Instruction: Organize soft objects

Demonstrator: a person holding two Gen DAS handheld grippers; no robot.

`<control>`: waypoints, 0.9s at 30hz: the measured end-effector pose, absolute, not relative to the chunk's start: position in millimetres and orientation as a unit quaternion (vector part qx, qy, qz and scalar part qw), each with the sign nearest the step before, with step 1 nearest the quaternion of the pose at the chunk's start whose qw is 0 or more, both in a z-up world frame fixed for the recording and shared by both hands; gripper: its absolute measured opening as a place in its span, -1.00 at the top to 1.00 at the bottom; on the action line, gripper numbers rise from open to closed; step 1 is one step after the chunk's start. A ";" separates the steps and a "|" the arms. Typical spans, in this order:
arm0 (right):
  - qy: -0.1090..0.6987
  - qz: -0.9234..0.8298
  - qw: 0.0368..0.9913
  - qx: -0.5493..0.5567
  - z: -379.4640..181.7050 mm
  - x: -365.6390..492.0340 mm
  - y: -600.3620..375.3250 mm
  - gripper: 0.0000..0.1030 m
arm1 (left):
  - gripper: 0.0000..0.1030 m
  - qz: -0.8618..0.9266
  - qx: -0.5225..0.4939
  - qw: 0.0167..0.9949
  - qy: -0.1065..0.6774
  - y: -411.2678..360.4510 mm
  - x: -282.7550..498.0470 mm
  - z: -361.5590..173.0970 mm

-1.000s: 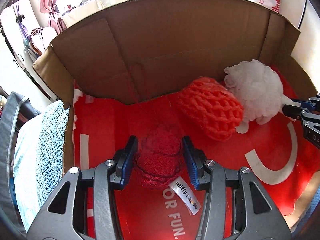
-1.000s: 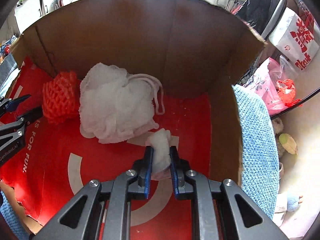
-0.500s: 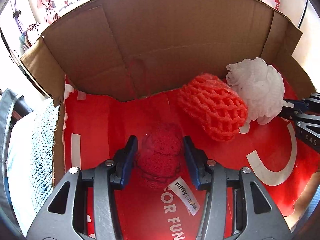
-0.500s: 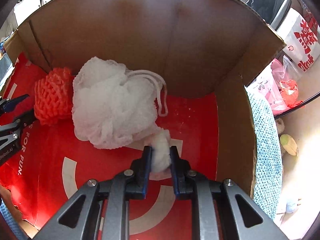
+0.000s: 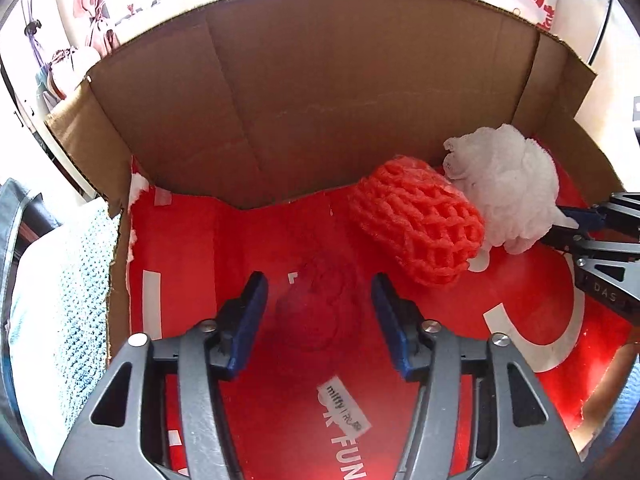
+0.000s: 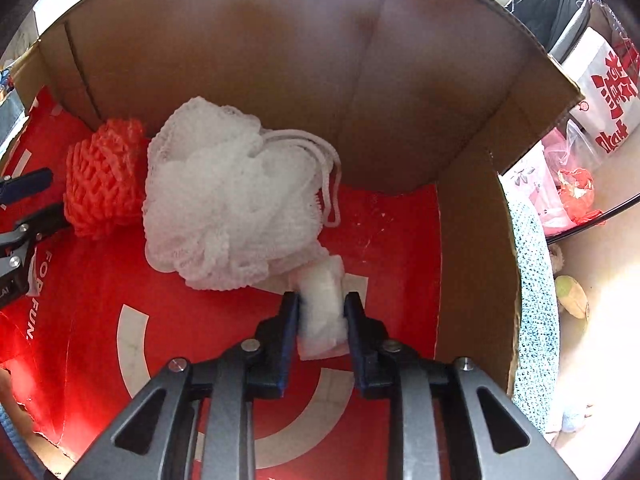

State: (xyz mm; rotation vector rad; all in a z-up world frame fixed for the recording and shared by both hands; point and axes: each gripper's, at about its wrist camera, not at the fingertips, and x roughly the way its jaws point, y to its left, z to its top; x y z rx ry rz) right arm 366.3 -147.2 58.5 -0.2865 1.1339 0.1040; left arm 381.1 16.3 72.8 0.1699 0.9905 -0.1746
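Inside a cardboard box (image 5: 320, 92) with a red printed floor, my left gripper (image 5: 318, 304) stands open around a dark red mesh pouf (image 5: 316, 312) with a white "miffy" label (image 5: 345, 406); the pads do not touch it. An orange knitted ball (image 5: 416, 224) lies to its right, against a white mesh bath pouf (image 5: 504, 184). In the right wrist view my right gripper (image 6: 321, 312) is shut on a white tail (image 6: 322, 300) of the white pouf (image 6: 228, 200), which rests on the floor beside the orange ball (image 6: 104, 184).
The box walls (image 6: 280, 60) rise close behind and to the right (image 6: 472, 264). A blue knitted cloth (image 5: 76, 288) lies outside the left wall and also outside the right (image 6: 536, 300). Bags and clothes (image 6: 600, 92) stand beyond the box.
My left gripper has opened and let go of the dark red pouf, which now lies on the box floor. My right gripper has kept its hold and pushed the white pouf further in.
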 end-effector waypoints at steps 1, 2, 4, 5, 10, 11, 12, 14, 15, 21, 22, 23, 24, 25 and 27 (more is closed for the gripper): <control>0.534 0.049 0.833 -0.137 58.5 366.6 -146.2 0.46 | -0.16 -0.084 0.083 0.874 0.471 14.7 379.5 72.8; 0.533 0.048 0.833 -0.138 58.7 366.6 -145.1 0.45 | -0.16 -0.085 0.085 0.875 0.469 14.8 378.9 74.0; 0.532 0.048 0.834 -0.140 59.5 365.6 -143.6 0.41 | -0.17 -0.088 0.087 0.875 0.468 14.4 377.3 75.2; 0.531 0.048 0.834 -0.141 60.2 364.9 -142.5 0.40 | -0.17 -0.088 0.087 0.875 0.467 13.8 376.2 75.8; 0.527 0.048 0.837 -0.136 65.4 358.3 -140.2 0.40 | -0.26 -0.092 0.086 0.878 0.461 14.2 364.3 79.2; 0.526 0.048 0.838 -0.136 66.9 356.8 -139.5 0.39 | -0.26 -0.093 0.085 0.879 0.459 16.3 360.1 79.3; 0.524 0.049 0.839 -0.136 69.0 354.8 -138.7 0.34 | -0.27 -0.094 0.084 0.880 0.458 16.4 357.9 81.3; 0.519 0.053 0.843 -0.132 74.4 350.3 -137.5 0.26 | -0.29 -0.095 0.081 0.883 0.453 17.4 352.1 86.4; 0.515 0.055 0.845 -0.130 78.7 347.9 -137.6 0.21 | -0.33 -0.097 0.078 0.884 0.450 19.0 348.7 89.4; 0.488 0.067 0.862 -0.116 108.3 327.0 -135.7 0.06 | -0.48 -0.105 0.060 0.898 0.424 31.5 319.0 112.0; 0.482 0.069 0.866 -0.110 114.2 322.5 -136.0 0.05 | -0.50 -0.108 0.056 0.900 0.418 33.3 313.3 116.1; 0.475 0.071 0.870 -0.107 118.8 318.0 -136.4 0.03 | -0.50 -0.112 0.053 0.903 0.412 35.7 306.6 119.7; 0.466 0.072 0.876 -0.106 125.3 311.7 -136.1 0.02 | -0.51 -0.114 0.050 0.906 0.405 37.8 298.3 124.7; 0.456 0.074 0.881 -0.103 131.4 305.0 -136.0 0.01 | -0.54 -0.116 0.045 0.908 0.399 40.3 292.1 128.5; 0.435 0.080 0.892 -0.095 144.6 289.5 -136.2 -0.21 | -0.60 -0.122 0.029 0.915 0.384 48.8 279.9 136.5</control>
